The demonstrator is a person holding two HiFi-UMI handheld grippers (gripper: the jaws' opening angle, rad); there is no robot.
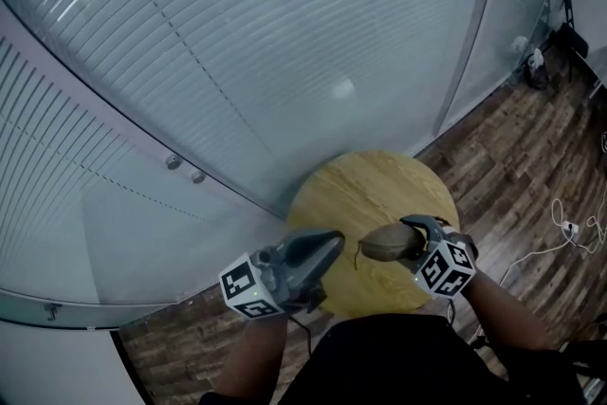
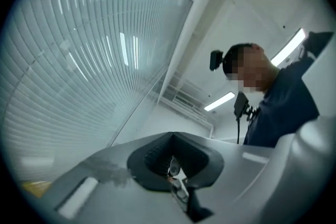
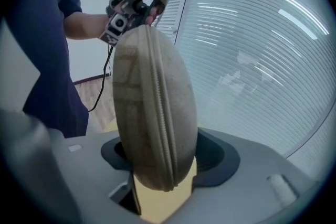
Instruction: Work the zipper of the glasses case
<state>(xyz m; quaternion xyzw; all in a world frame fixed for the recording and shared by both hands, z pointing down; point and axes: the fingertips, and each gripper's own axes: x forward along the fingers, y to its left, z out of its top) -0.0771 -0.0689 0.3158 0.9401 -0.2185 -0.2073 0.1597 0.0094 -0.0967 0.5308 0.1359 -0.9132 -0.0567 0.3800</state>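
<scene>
My right gripper (image 1: 400,242) is shut on the brown oval glasses case (image 1: 387,243), holding it above the round wooden table. In the right gripper view the case (image 3: 152,107) stands on edge between the pads (image 3: 212,157), its zipper (image 3: 160,113) running down the middle and closed along the length I can see. My left gripper (image 1: 334,242) reaches to the case's far end. In the left gripper view its jaws (image 2: 172,162) are shut on a small metal zipper pull (image 2: 174,169). The left gripper (image 3: 137,0) shows at the top of the case.
The round wooden table (image 1: 379,190) stands against a curved glass wall with blinds (image 1: 237,43). Around it is dark wood flooring, with a white cable (image 1: 560,232) lying on the floor to the right. Two round door knobs (image 1: 185,169) sit on the glass at left.
</scene>
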